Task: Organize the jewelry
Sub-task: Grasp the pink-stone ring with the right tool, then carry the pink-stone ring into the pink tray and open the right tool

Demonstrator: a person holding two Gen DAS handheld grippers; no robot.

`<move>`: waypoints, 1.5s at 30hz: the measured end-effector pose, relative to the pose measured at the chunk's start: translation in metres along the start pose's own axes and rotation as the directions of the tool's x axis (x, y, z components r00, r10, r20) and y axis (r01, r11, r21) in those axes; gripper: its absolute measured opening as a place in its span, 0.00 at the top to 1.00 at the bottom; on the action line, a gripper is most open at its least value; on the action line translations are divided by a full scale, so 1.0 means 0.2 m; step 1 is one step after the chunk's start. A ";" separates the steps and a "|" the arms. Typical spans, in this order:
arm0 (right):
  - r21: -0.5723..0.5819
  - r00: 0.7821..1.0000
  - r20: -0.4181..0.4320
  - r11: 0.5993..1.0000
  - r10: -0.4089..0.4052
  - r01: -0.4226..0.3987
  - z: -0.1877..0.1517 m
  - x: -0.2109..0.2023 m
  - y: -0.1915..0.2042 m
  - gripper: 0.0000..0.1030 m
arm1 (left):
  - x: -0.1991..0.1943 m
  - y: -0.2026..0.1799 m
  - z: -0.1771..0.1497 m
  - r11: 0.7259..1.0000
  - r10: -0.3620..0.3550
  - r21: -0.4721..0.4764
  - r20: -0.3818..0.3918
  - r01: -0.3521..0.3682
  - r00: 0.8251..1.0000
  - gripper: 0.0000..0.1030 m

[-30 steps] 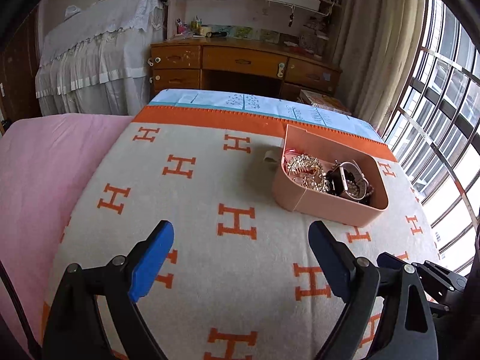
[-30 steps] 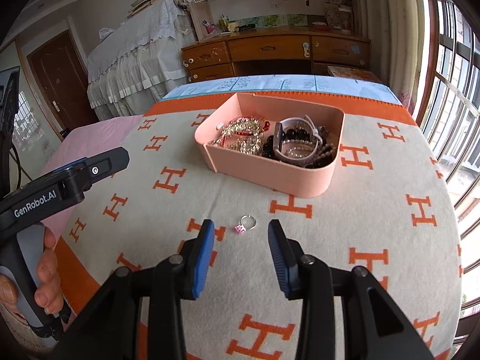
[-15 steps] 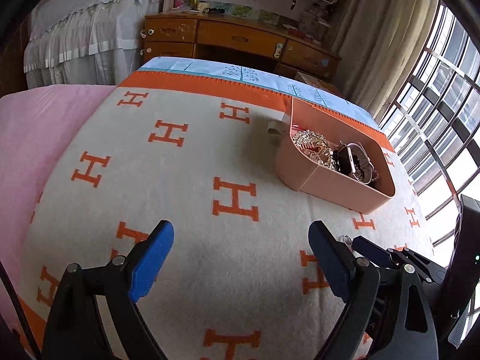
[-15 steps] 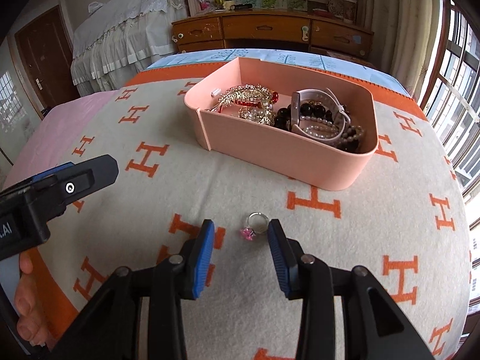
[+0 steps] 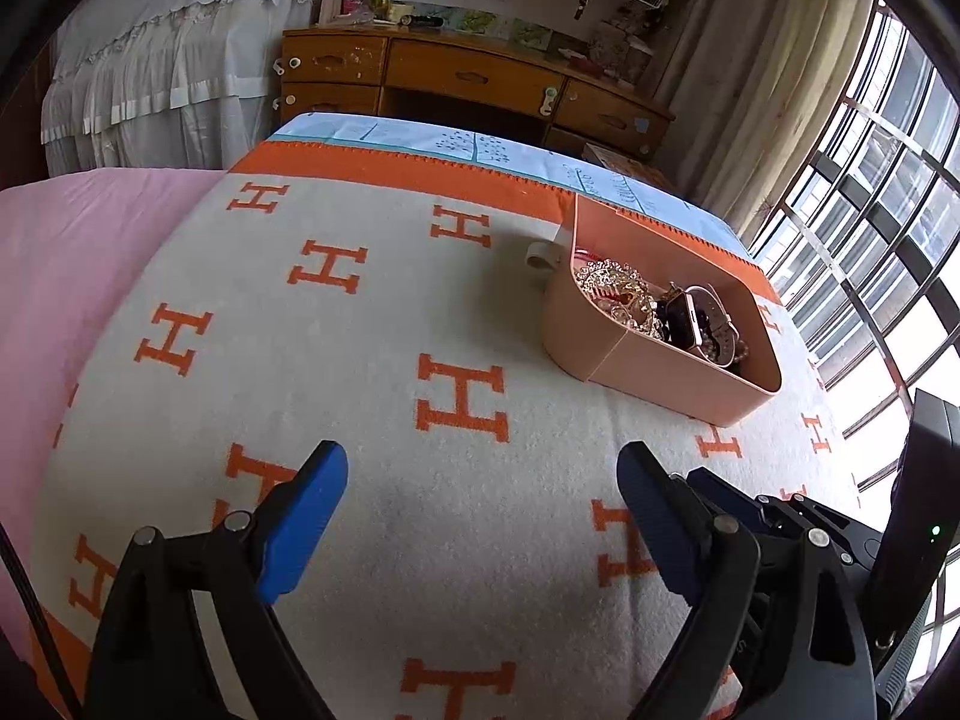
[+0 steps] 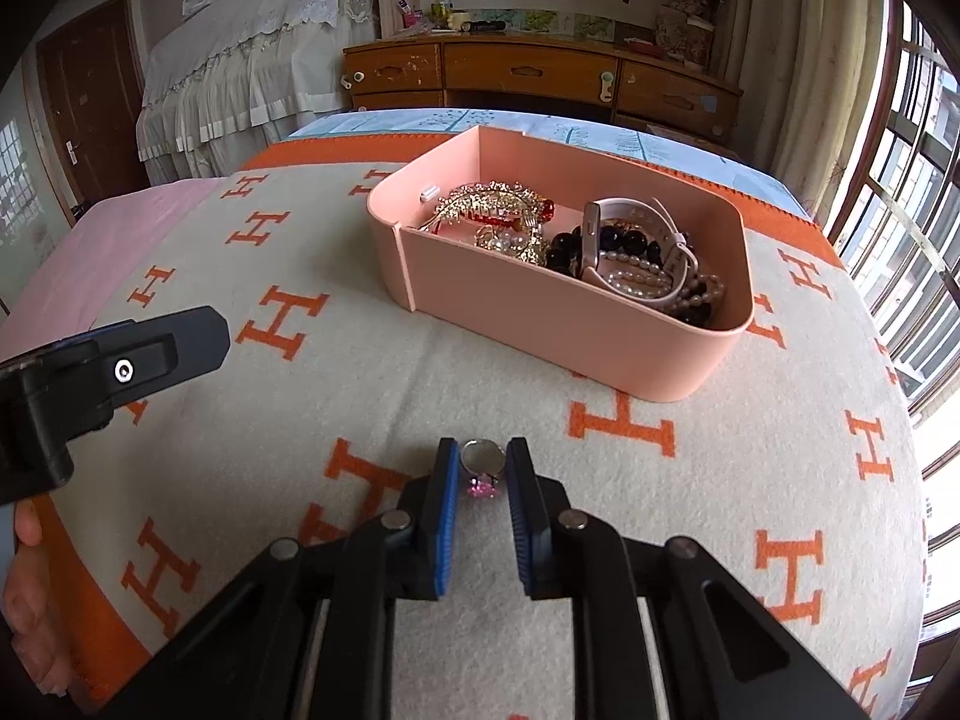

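Observation:
A silver ring (image 6: 482, 465) with a pink stone lies on the H-patterned blanket (image 6: 336, 420). My right gripper (image 6: 482, 449) is low over it, its jaws closing, the blue pads touching the band on both sides. Behind it stands a pink box (image 6: 540, 324) holding a gold hair clip (image 6: 489, 204), a watch (image 6: 591, 240) and bead bracelets (image 6: 636, 279). My left gripper (image 5: 480, 468) hovers open over bare blanket, left of the box (image 5: 660, 372), with nothing between its fingers. The ring is hidden in the left wrist view.
The bed has a pink sheet (image 5: 60, 252) on its left side and a blue cloth (image 5: 468, 147) at the far end. A wooden desk (image 6: 528, 75) stands beyond, windows (image 5: 888, 228) on the right. A hand (image 6: 24, 594) holds the left gripper's handle.
My right gripper came down and forward over the ring, then its jaws narrowed onto the band. The left gripper sank slightly early on, then kept still, open.

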State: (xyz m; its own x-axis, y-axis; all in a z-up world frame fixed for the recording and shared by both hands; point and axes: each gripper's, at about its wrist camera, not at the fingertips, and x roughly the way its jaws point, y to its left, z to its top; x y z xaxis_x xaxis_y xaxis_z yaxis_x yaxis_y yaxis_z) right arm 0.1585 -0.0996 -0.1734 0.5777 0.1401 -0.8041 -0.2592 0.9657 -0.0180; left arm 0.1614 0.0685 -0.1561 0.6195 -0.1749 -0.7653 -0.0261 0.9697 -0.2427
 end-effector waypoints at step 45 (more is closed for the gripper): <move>0.357 0.966 -0.128 0.919 0.226 -0.168 0.86 0.20 -0.52 0.83 | 0.27 -0.23 0.79 0.978 0.192 0.095 -0.090 -0.183 0.977 0.01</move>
State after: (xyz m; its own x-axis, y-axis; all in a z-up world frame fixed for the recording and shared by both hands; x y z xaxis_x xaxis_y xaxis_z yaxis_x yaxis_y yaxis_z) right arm 0.3418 -0.1576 -0.1016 0.4004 0.3259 -0.8564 -0.0594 0.9419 0.3307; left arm 0.3207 0.0413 -0.0926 0.5297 -0.0003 -0.8482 -0.0641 0.9971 -0.0404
